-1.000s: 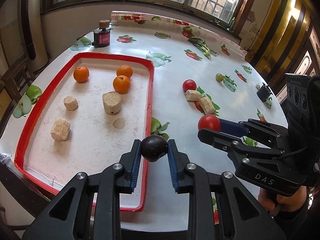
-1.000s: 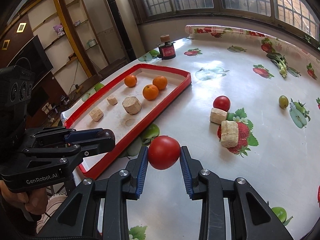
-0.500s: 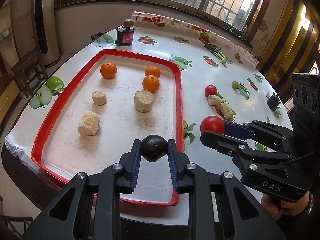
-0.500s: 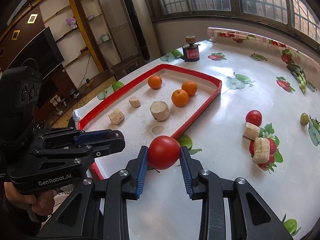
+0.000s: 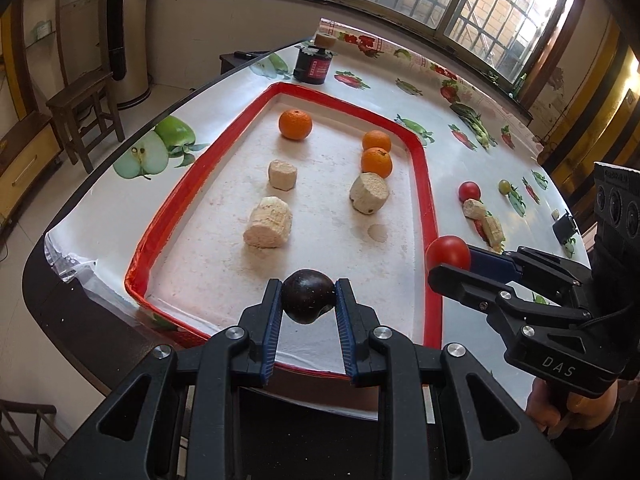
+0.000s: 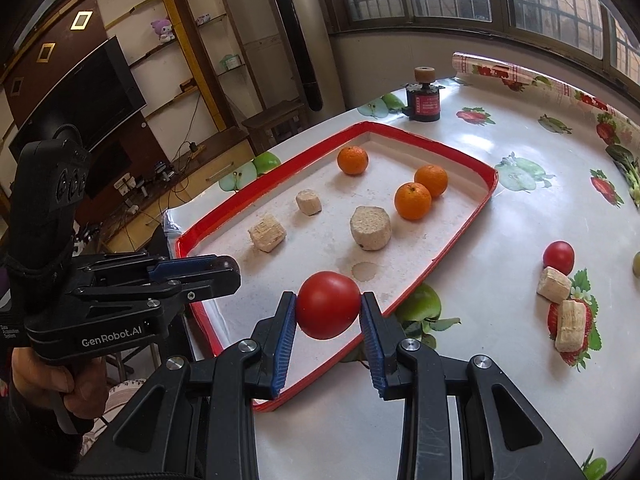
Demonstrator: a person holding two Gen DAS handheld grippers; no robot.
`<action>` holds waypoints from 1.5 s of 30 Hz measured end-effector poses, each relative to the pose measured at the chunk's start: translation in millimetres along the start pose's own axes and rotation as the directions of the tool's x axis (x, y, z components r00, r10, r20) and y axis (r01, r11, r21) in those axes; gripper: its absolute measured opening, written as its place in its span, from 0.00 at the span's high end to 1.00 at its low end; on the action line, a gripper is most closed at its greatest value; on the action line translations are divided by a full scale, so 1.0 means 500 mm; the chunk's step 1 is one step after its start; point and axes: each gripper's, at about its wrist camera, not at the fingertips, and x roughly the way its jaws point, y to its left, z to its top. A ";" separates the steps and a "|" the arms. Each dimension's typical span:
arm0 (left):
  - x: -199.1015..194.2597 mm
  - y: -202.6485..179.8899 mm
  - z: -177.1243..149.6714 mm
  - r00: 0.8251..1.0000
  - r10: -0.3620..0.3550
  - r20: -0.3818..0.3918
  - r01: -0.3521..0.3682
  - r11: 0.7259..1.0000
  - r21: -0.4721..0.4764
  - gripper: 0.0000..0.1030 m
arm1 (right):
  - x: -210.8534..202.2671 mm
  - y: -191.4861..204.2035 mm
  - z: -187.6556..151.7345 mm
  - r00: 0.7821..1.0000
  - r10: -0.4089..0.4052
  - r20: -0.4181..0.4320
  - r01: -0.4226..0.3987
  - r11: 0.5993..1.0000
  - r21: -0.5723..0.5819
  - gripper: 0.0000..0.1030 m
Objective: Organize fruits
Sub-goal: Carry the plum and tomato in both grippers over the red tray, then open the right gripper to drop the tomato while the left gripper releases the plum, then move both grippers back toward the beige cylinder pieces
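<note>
My left gripper [image 5: 308, 300] is shut on a dark purple plum [image 5: 307, 295] and hangs over the near end of the red-rimmed tray [image 5: 430, 216]. My right gripper [image 6: 328, 310] is shut on a red tomato [image 6: 329, 305] above the tray's near right rim [image 6: 452, 246]. In the left wrist view the right gripper [image 5: 450, 258] and its tomato [image 5: 448, 252] show at the right. In the tray lie three oranges [image 5: 295, 124] [image 5: 376, 141] [image 5: 376, 162] and three pale cut chunks [image 5: 269, 222] [image 5: 282, 175] [image 5: 369, 193].
Outside the tray, on the fruit-print tablecloth, lie another red tomato [image 6: 558, 257], two pale chunks [image 6: 554, 285] [image 6: 573, 330] and a green fruit [image 5: 505, 186]. A dark jar with a cork [image 6: 424, 98] stands at the far end. A wooden stool [image 5: 82, 108] stands beside the table.
Both grippers have moved left with their fruit, from over the bare tablecloth to over the tray's near end. Each grip stays the same.
</note>
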 end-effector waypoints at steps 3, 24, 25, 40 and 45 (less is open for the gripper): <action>0.005 0.009 -0.001 1.000 -0.004 -0.005 0.004 1.000 -0.009 0.77 | 0.022 0.010 0.003 1.000 0.009 -0.020 -0.009 1.000 -0.012 0.68; 0.045 0.041 0.008 0.997 0.069 -0.043 -0.069 0.997 -0.018 0.76 | 0.119 0.021 0.016 0.993 -0.025 -0.118 0.018 0.998 -0.068 0.67; 0.044 0.041 0.008 0.996 0.071 -0.045 -0.072 0.997 -0.019 0.76 | 0.119 0.022 0.017 0.993 -0.023 -0.118 0.015 0.998 -0.066 0.67; 0.011 0.006 0.009 0.996 0.092 -0.010 -0.092 0.996 0.000 0.59 | 0.016 -0.011 0.001 1.000 -0.017 -0.010 0.017 1.000 -0.008 0.52; 0.002 -0.013 0.007 0.996 0.084 0.001 -0.084 0.996 0.016 0.59 | -0.033 -0.047 -0.014 0.999 -0.036 0.029 0.035 0.999 0.037 0.52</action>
